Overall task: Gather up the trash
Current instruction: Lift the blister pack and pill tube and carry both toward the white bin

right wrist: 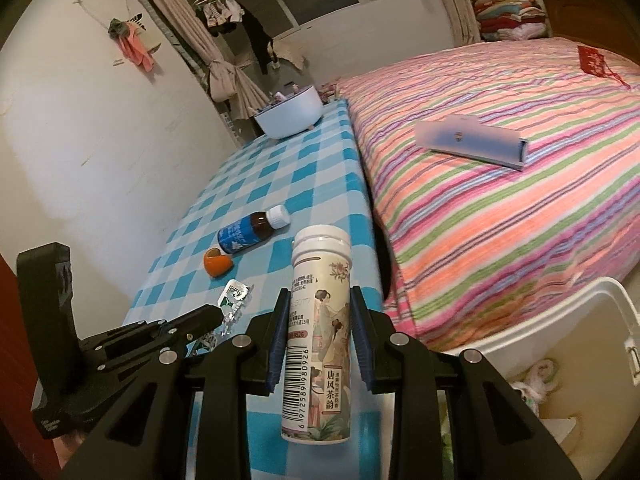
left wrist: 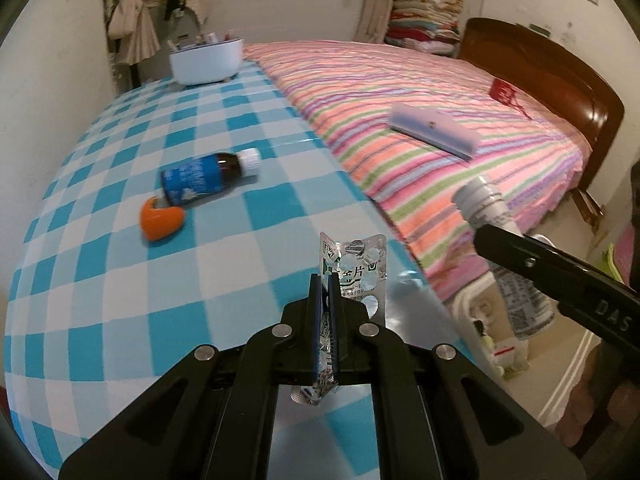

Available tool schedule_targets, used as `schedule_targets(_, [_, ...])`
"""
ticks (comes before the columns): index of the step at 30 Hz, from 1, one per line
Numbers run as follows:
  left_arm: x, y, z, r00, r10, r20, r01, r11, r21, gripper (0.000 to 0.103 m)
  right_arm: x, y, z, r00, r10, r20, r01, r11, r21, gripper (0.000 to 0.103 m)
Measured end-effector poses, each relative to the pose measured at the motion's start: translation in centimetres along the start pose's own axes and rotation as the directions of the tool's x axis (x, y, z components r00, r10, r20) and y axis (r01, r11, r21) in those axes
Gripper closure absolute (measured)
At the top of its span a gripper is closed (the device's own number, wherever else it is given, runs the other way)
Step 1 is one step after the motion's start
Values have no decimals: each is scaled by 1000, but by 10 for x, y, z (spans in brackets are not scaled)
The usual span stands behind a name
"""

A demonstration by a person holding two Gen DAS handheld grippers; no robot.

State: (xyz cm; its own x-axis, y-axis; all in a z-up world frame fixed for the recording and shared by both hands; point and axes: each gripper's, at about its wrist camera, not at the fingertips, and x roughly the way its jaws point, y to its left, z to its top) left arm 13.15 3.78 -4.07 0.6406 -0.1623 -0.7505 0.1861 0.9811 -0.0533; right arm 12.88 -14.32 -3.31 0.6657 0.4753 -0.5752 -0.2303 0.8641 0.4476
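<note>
An orange rounded shell (left wrist: 160, 222) and a brown glass bottle (left wrist: 210, 176) lie on checked cloth (left wrist: 100, 280). The left gripper (left wrist: 325, 280) pinches a crinkled foil blister pack (left wrist: 354, 268); the right gripper (right wrist: 320, 320) clamps a smooth cylindrical tube (right wrist: 320, 320) beside a white bin (right wrist: 600, 300).

The blister pack (left wrist: 354, 268) is crinkled, shiny foil. The tube (right wrist: 318, 332) looks like smooth plastic under a glossy printed label, with a matt white cap. The small bottle (left wrist: 210, 178) is dark, glossy and see-through, glass or plastic. The tablecloth (left wrist: 120, 280) is sleek, shiny oilcloth. The bedspread (right wrist: 500, 220) is soft, ribbed cloth. The headboard (left wrist: 560, 80) is polished wood. The bin (right wrist: 600, 300) is smooth white plastic.
</note>
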Motion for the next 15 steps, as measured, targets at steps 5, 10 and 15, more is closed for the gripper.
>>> schedule_targets(5, [-3,-24,-1,1000,-25,2,25,999,43,99,-12,-13,-3,1000,-15,14,15,1000,19,74])
schedule_targets(10, [-3,-45,-4,999,-45,-2,45,996,82,99,-26,-26,-5,999,-27,28,26,999,37,74])
schedule_targets(15, [-4,-64,-6,998,-61,-5,61,991,118,99,-38,-38,-6,998,-41,47,38,998,59,74])
